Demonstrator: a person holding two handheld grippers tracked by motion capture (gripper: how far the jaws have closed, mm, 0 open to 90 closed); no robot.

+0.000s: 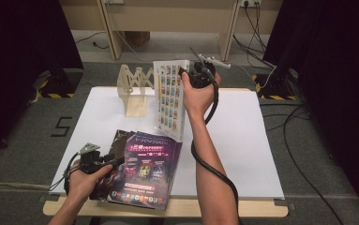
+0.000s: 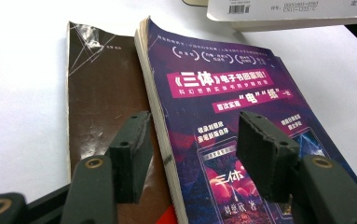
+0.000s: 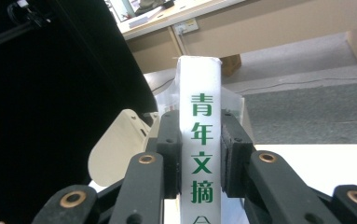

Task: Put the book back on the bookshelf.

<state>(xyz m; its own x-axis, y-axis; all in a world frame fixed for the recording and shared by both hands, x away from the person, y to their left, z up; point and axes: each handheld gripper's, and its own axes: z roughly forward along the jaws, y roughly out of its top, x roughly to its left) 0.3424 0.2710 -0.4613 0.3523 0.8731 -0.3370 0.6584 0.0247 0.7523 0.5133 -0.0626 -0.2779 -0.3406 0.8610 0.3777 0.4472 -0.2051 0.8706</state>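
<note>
The right gripper (image 1: 186, 75) clamps the white magazine (image 1: 170, 96) upright beside the wooden rack (image 1: 135, 89); the left gripper (image 2: 190, 149), jaws apart, hovers over the purple book (image 2: 241, 121).

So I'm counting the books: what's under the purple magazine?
A brown-covered book lies under the purple magazine, its left part sticking out on the white table. Its covered part, and anything beneath, cannot be seen.

Right gripper (image 1: 190, 75) holds white magazine (image 1: 169, 98) upright beside wooden rack (image 1: 135, 89); left gripper (image 1: 106, 162) at purple book (image 1: 146, 169).
</note>
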